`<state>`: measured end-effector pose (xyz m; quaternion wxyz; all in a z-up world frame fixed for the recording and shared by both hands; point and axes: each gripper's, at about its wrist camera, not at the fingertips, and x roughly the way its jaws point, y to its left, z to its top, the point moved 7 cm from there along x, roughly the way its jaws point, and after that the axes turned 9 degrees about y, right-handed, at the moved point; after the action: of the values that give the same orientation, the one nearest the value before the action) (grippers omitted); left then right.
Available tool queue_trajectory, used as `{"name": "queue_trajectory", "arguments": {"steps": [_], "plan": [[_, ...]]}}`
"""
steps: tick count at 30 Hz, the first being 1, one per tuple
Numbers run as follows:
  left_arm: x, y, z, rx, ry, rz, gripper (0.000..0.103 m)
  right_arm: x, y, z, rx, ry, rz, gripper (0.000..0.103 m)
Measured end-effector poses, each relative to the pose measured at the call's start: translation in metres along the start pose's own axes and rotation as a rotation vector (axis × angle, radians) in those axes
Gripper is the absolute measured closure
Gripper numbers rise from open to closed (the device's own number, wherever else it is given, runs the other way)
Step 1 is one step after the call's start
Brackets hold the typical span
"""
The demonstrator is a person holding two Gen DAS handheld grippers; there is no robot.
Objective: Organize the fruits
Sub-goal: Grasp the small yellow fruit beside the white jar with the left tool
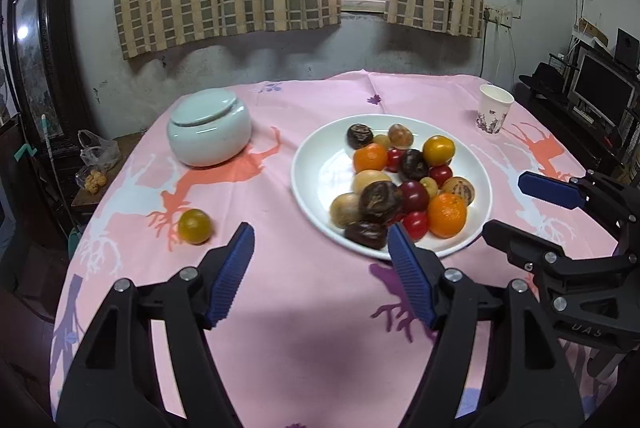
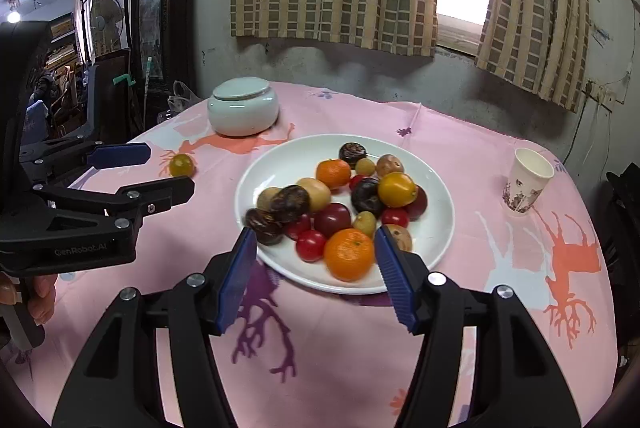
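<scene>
A white plate [image 1: 316,172] [image 2: 280,164] on the pink tablecloth holds several fruits: oranges [image 1: 447,215] [image 2: 349,254], red tomatoes, dark wrinkled fruits and tan ones. One yellow-green fruit [image 1: 195,226] [image 2: 181,165] lies alone on the cloth, left of the plate. My left gripper [image 1: 320,234] [image 2: 168,170] hovers open near the plate's front left, nothing between its blue pads. My right gripper [image 2: 315,235] [image 1: 504,206] stands open above the plate's near rim, its jaws empty, the front orange lying just beyond them.
A pale green lidded jar [image 1: 208,126] [image 2: 243,106] stands at the back left of the table. A paper cup [image 1: 493,110] [image 2: 527,182] stands at the back right. A person's hand [image 2: 42,298] holds the left gripper's handle. Dark furniture flanks the table.
</scene>
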<state>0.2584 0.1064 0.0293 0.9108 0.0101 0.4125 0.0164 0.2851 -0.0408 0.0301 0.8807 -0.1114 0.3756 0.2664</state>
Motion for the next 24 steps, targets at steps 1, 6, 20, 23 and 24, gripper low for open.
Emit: {"name": "queue_trajectory", "arguments": {"steps": [1,6,20,23,24], "plan": [[-0.001,0.007,-0.002,-0.004,0.000,0.006,0.031,-0.001,0.006,0.000,0.003,-0.002,0.003,0.041],[0.003,0.048,-0.013,-0.026,0.012,0.030,0.030,0.003,0.037,0.004,-0.005,-0.015,0.037,0.041],[0.065,0.145,-0.024,-0.024,0.057,0.087,0.028,0.073,0.120,0.023,-0.129,0.063,0.139,0.041],[0.083,0.141,-0.020,-0.010,0.069,0.065,0.028,0.084,0.122,0.024,-0.138,0.078,0.142,0.041],[0.087,0.139,-0.018,-0.006,0.072,0.064,0.028,0.087,0.121,0.024,-0.138,0.083,0.146,0.041]]}}
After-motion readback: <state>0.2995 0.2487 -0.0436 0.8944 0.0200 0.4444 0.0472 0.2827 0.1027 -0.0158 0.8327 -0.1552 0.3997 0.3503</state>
